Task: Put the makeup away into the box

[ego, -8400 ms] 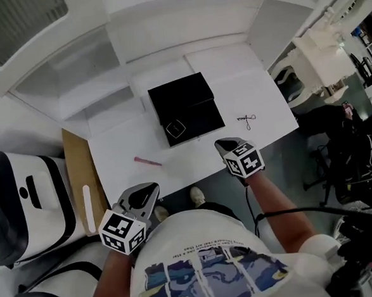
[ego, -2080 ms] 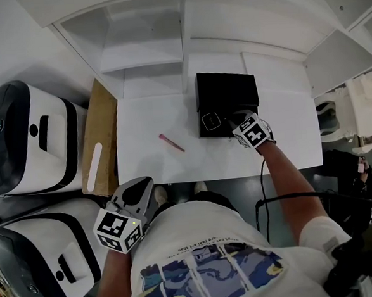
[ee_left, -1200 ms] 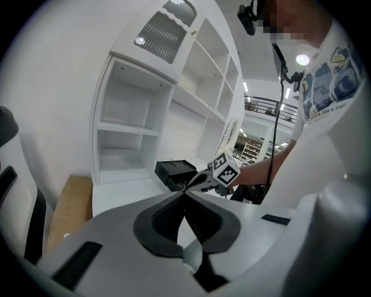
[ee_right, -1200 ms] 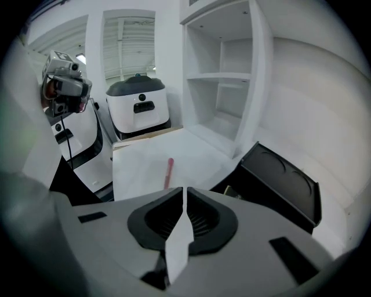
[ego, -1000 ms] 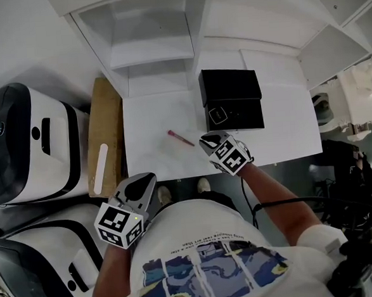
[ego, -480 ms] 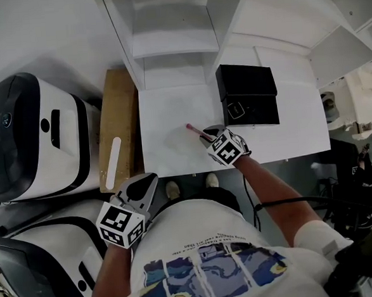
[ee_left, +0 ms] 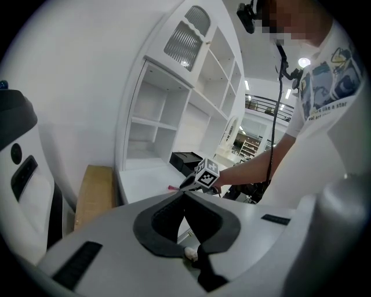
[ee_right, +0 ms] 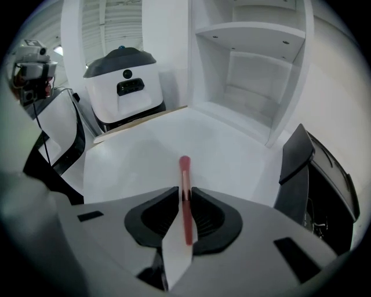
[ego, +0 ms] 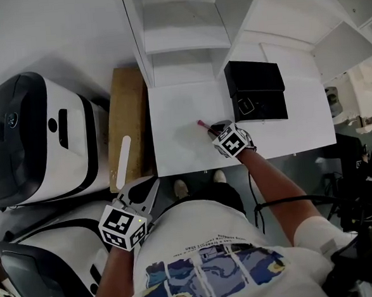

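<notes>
A thin pink makeup stick [ego: 203, 124] lies on the white table [ego: 179, 148], left of the open black box [ego: 257, 90]. My right gripper [ego: 216, 128] points steeply down at it. In the right gripper view the stick [ee_right: 184, 168] runs between the two fingertips of the right gripper [ee_right: 185, 194], and the jaws are closing on it, tight against its sides. The box [ee_right: 308, 174] stands at the right there. My left gripper [ego: 150, 184] hangs off the table near my body. In the left gripper view its tips [ee_left: 184, 195] meet with nothing between them.
White shelving [ego: 181, 31] rises behind the table. A brown cardboard panel [ego: 129, 110] with a white strip [ego: 124, 163] on it lies left of the table. Two large white-and-black machines [ego: 38, 129] stand further left. The table's near edge is just behind my right hand.
My right gripper moved left from beside the box and came down over the pink stick, which now sits between its jaws. The left gripper stayed low by my body.
</notes>
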Available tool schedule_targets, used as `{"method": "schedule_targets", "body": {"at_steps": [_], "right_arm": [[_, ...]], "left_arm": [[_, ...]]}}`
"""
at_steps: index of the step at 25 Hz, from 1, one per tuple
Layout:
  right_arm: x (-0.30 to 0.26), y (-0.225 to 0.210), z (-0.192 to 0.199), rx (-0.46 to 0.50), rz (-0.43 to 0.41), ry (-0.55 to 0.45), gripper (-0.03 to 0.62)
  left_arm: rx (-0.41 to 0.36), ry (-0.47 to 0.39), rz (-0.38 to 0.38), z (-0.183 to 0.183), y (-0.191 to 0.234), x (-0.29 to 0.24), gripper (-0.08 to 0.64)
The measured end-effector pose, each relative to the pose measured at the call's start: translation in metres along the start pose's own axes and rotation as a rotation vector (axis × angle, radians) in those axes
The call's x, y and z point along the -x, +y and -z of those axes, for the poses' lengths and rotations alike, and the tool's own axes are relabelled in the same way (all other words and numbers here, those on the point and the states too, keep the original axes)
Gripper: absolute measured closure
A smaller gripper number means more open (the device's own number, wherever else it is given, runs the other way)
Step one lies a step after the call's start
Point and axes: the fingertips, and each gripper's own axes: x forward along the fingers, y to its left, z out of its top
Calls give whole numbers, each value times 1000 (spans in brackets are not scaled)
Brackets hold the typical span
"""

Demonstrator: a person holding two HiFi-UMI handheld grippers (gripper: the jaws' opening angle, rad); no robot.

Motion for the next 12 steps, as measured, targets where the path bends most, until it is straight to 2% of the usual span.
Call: {"method": "schedule_targets", "body": {"at_steps": [2,7,12], "right_arm": [[0,4,2,-18,6,3,526],[1,3,4,-61,42,3,528],[10,11,6,-83,39,-5,528]], "left_arm": [[2,0,2,3,3,4,546],[-6,-8,20,4,5,5,546],[-18,-13,46,2,6,4,546]]}}
